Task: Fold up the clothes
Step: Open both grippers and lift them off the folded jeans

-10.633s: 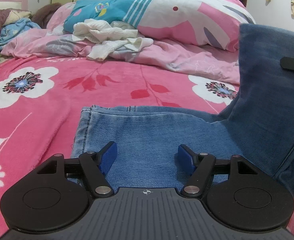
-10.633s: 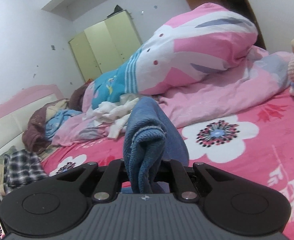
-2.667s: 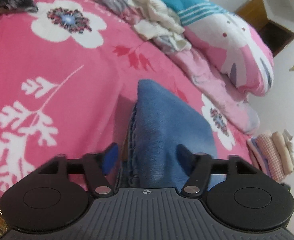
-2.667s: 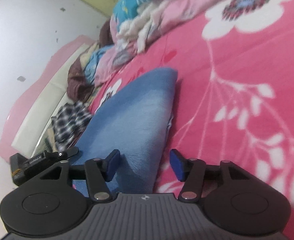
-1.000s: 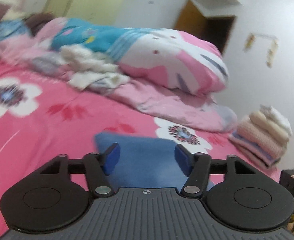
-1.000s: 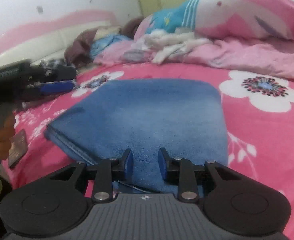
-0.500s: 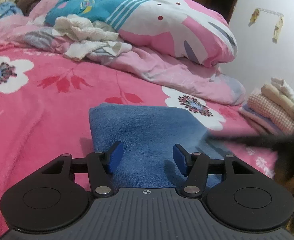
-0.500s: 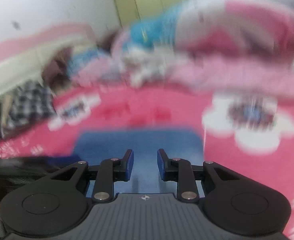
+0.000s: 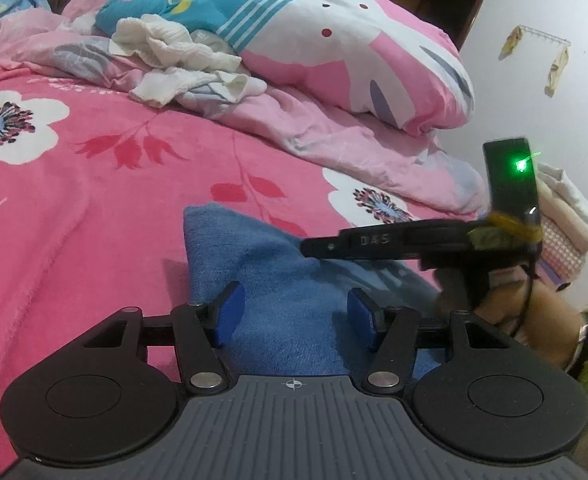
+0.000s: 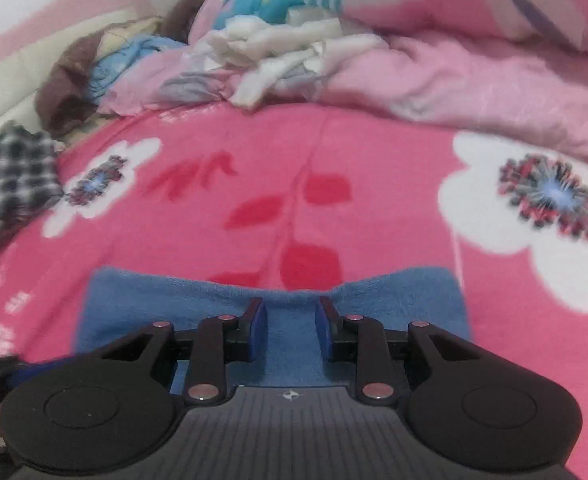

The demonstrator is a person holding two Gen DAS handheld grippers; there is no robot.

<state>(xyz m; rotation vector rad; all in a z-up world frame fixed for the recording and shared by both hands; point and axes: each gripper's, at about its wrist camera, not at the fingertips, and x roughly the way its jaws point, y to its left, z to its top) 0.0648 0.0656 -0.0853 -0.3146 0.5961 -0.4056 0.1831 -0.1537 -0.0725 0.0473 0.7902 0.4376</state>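
- Blue folded jeans point(image 9: 289, 280) are laid flat on the near part of the bed.
- Neither tool is closed on them: the left gripper point(image 9: 294, 316) is held open over the cloth, and the right gripper point(image 10: 289, 328) is held partly open.
- Pink blanket point(image 9: 93, 200) with white flowers is spread underneath.
- White clothes point(image 9: 181, 56) are heaped by a big pink quilt point(image 9: 354, 60).
- Folded clothes point(image 9: 566, 220) are stacked by the white wall point(image 9: 554, 0).
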